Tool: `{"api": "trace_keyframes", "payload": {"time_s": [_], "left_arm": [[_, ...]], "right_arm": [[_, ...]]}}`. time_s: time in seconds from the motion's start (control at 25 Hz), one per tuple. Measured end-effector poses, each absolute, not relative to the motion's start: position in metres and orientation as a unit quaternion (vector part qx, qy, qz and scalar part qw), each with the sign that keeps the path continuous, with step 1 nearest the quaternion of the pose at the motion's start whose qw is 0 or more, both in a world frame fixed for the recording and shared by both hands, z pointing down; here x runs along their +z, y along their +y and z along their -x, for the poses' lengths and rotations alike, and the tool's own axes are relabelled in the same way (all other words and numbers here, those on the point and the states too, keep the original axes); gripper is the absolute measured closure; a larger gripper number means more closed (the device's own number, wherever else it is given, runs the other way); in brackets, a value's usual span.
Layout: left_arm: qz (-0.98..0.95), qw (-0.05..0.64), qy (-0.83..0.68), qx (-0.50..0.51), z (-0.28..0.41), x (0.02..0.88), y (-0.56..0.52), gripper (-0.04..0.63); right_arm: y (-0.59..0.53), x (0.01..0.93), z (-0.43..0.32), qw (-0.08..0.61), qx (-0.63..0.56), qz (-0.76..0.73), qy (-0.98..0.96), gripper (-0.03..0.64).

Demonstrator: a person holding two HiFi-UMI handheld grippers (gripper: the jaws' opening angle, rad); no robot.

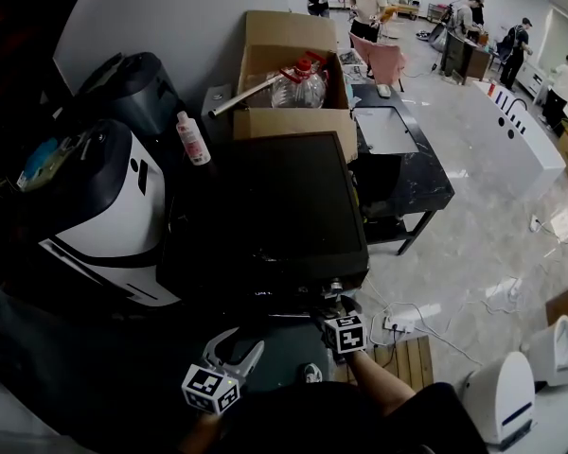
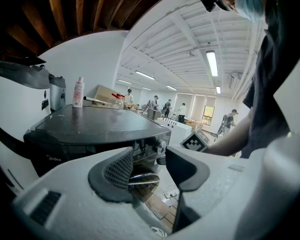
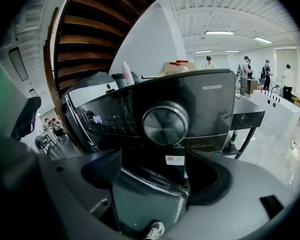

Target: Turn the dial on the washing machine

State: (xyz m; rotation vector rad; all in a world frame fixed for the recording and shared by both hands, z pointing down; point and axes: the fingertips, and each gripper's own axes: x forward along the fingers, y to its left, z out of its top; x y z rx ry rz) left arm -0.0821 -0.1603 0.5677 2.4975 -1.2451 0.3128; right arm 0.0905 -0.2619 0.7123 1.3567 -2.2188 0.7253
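Step in hand, judged: setting right gripper (image 3: 157,174) on dial (image 3: 165,123); dial on front of washer (image 3: 210,109), at 12 o'clock of jaw gap, beyond pads (image 3: 107,168), not yet between them; jaws apart, holding nothing. Left gripper (image 2: 150,169) likewise spread and empty, at 6 o'clock of washer in head view. Likely best: raise right gripper until dial centred in gap; push in square to washer front; close evenly on rim; twist about dial's axis, no side pull; smooth metal rim may slip.

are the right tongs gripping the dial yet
No: in the right gripper view the right tongs stand open, and the dial sits ahead of them on the washing machine, not between them.
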Motion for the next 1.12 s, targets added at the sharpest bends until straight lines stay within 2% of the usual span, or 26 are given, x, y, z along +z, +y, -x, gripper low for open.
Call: {"api": "trace_keyframes", "payload": {"time_s": [0.48, 1.12], "left_arm": [[-0.880, 0.167, -0.431, 0.110, 0.076, 0.571, -0.162, 0.390], [-0.881, 0.168, -0.430, 0.107, 0.076, 0.570, -0.163, 0.390]], "right_arm": [[-0.267, 0.652, -0.088, 0.225, 0.119, -0.500, -0.828, 0.225], [-0.270, 0.670, -0.084, 0.241, 0.156, -0.484, -0.827, 0.202]]}}
